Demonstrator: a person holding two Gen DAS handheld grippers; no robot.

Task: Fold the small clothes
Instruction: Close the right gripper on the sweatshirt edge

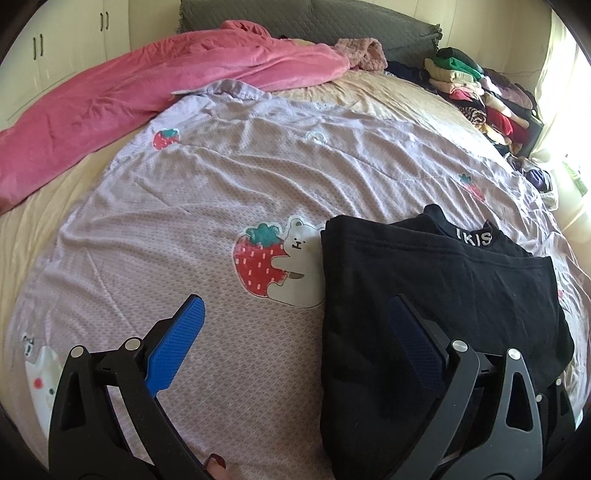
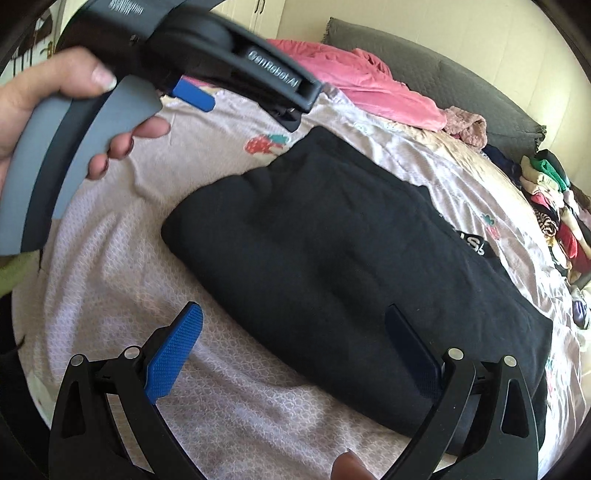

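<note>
A black garment [image 1: 436,302] with a white-lettered waistband lies folded flat on the lilac strawberry-print sheet [image 1: 192,206]. My left gripper [image 1: 295,328] hovers open over the garment's left edge, its right finger above the cloth, its left finger above the sheet, nothing held. In the right wrist view the same black garment [image 2: 332,251] stretches across the middle. My right gripper [image 2: 295,332] is open above its near edge, empty. The left gripper's body [image 2: 229,62], held by a hand [image 2: 44,96], shows at the upper left.
A pink blanket [image 1: 140,92] lies bunched at the far left of the bed. A stack of folded clothes [image 1: 476,96] lines the far right edge. A grey pillow [image 1: 314,18] rests at the head. White cupboards [image 1: 55,40] stand behind.
</note>
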